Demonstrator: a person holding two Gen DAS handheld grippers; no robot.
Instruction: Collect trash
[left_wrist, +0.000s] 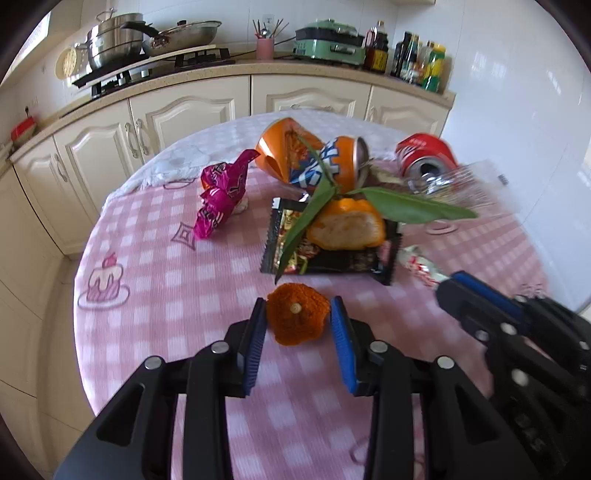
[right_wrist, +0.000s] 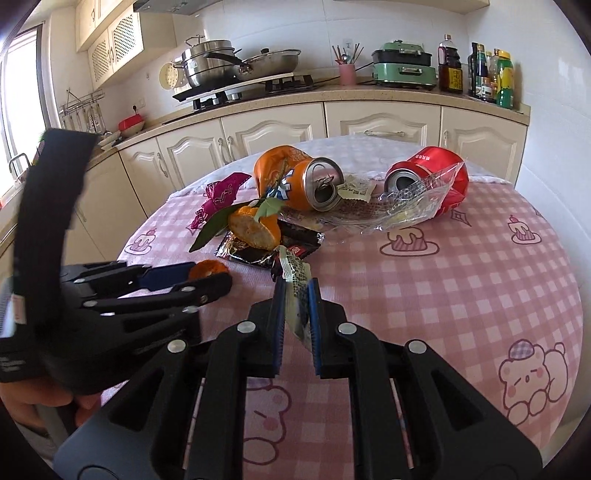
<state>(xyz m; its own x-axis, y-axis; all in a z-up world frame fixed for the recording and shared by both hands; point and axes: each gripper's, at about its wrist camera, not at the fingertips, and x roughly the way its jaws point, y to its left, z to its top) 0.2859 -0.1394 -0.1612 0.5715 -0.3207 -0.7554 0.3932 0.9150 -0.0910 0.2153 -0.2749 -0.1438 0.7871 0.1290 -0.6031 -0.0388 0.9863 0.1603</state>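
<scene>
L tongs (left_wrist: 298, 325) round peel (left_wrist: 297, 318), R tongs (right_wrist: 295, 314) on wrapper (right_wrist: 295, 295)

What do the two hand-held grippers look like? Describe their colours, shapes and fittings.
Both are alike. The left hand-held gripper and the right hand-held gripper have matte black angular bodies with cut-out linkage arms, round silver pivot bolts, and two flat fingers faced with ribbed blue pads. A black strap rises from the left one. No cables show.

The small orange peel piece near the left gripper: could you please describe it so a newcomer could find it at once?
On the pink checked tablecloth, look nearer than the black snack wrapper, between the left gripper's blue pads. The small orange peel piece lies alone, dome-up with a pale stem scar, unlike the larger peel with green leaves.
</scene>
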